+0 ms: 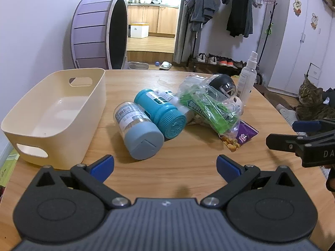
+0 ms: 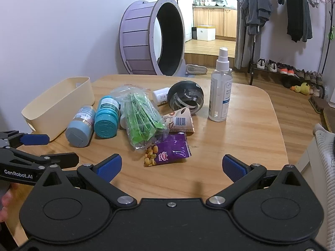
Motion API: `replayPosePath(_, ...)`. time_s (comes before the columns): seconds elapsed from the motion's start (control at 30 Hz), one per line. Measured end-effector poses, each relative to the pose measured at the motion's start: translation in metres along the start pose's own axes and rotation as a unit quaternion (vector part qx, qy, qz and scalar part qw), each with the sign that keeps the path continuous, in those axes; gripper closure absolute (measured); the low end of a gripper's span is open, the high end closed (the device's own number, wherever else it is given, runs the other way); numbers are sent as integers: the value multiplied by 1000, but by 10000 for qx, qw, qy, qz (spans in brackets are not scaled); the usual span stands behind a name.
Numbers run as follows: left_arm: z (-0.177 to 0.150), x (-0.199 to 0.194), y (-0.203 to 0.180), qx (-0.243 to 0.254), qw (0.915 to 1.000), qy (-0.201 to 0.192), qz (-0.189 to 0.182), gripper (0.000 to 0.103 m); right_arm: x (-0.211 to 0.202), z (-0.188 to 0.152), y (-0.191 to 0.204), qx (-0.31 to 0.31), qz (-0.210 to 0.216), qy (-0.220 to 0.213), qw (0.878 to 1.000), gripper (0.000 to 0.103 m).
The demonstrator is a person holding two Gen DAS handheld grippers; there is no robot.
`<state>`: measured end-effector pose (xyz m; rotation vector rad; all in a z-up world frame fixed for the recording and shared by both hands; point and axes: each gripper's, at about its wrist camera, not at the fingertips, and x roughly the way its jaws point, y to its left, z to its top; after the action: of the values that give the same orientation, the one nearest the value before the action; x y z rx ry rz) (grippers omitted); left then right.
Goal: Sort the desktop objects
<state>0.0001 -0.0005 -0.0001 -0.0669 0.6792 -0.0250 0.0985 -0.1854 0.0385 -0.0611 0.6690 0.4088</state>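
A cream plastic basket (image 1: 92, 104) (image 2: 62, 113) stands empty at the table's left. Beside it lie a grey-capped jar (image 1: 138, 131) (image 2: 80, 128) and a teal bottle (image 1: 161, 110) (image 2: 105, 118) on their sides. A clear bag of green packets (image 1: 207, 106) (image 2: 142, 117) rests over a purple snack pouch (image 1: 242, 136) (image 2: 169, 148). A black ball (image 1: 223, 85) (image 2: 186, 98), a paper cup (image 2: 180, 121), a small white bottle (image 2: 160, 96) and an upright spray bottle (image 1: 248, 79) (image 2: 220, 92) are behind. My left gripper (image 1: 165, 167) and right gripper (image 2: 170, 167) hover open near the front edge, holding nothing.
The round wooden table (image 1: 188, 167) (image 2: 240, 142) ends close on the right. A cat (image 1: 312, 102) sits beyond the right edge. A purple wheel (image 2: 150, 41), a clothes rack (image 2: 293, 10) and a shoe shelf (image 2: 282, 71) stand behind the table. The right gripper's fingers (image 1: 301, 138) show at the left view's right edge.
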Motion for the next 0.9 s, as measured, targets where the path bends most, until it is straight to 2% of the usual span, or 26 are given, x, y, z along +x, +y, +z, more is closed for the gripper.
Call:
replayPosePath(0.13,0,2,-7,-32,10000,-12,-38,0,1,-1,1,12,2,8,10000,0)
replayPosePath(0.9,7,0,14,-141,9998,-61,-108,0,-1,0,-2,64,46,-71,9999,0)
